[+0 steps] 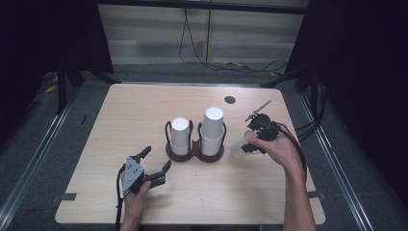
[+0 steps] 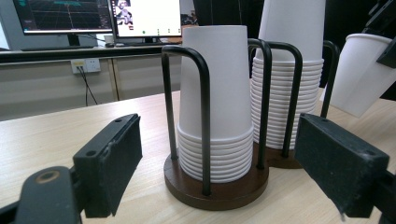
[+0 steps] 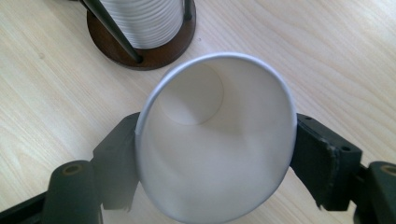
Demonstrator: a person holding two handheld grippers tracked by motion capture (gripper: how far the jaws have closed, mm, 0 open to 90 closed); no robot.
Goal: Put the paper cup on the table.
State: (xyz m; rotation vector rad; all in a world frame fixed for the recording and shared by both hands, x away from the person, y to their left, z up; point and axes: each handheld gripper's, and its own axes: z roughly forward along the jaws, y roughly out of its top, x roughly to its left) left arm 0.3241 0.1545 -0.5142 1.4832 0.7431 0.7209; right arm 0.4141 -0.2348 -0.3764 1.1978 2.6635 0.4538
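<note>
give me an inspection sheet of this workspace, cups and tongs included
surface: light wood table, bare apart from the holder; a dark round spot near its far edge
job's things: twin wire cup holder with two stacks of upturned white cups, the right stack taller than the left stack; one loose white cup, tilted
clutter: nothing seen
grippers: left tongs open, nothing between them, aimed at the holder; right tongs shut on the loose cup, right of the holder
cables: black cable trails from the left tongs; cables on the floor beyond the table
surroundings: monitors on a desk, dark curtains
</note>
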